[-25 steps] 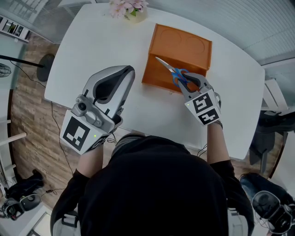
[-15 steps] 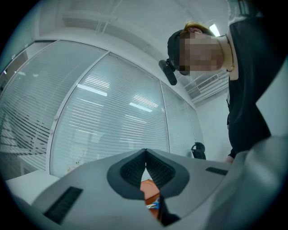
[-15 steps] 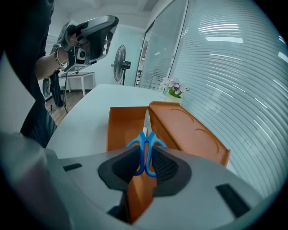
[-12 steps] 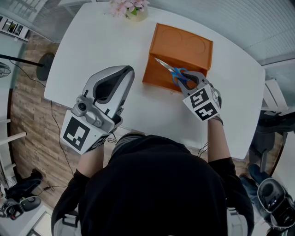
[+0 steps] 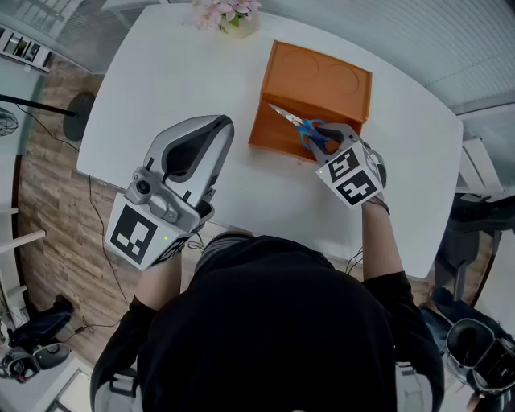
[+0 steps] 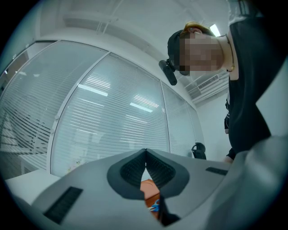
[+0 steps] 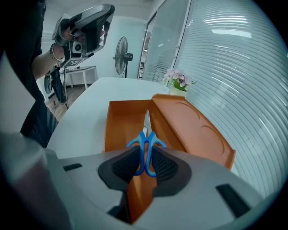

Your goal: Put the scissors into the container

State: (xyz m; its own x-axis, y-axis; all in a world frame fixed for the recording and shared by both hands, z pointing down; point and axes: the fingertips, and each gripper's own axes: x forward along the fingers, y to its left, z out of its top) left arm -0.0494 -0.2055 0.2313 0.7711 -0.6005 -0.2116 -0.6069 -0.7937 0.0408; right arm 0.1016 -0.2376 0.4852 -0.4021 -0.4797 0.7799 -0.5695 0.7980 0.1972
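My right gripper (image 5: 328,145) (image 7: 145,165) is shut on the blue handles of the scissors (image 5: 302,125) (image 7: 146,148). Their silver blades point away from me over the open orange container (image 5: 310,95) (image 7: 121,123), above its near edge. The container's lid (image 7: 193,123) stands open on the far side. My left gripper (image 5: 211,129) (image 6: 145,168) is held up over the table's left half, away from the container, its jaws shut with nothing between them.
A pot of pink flowers (image 5: 225,16) (image 7: 178,81) stands at the far edge of the white table (image 5: 169,72). A fan (image 7: 121,60) stands on the floor beyond the table. Wooden floor lies to the left.
My right gripper has tilted and carried the scissors a little farther over the container. The left gripper has stayed still.
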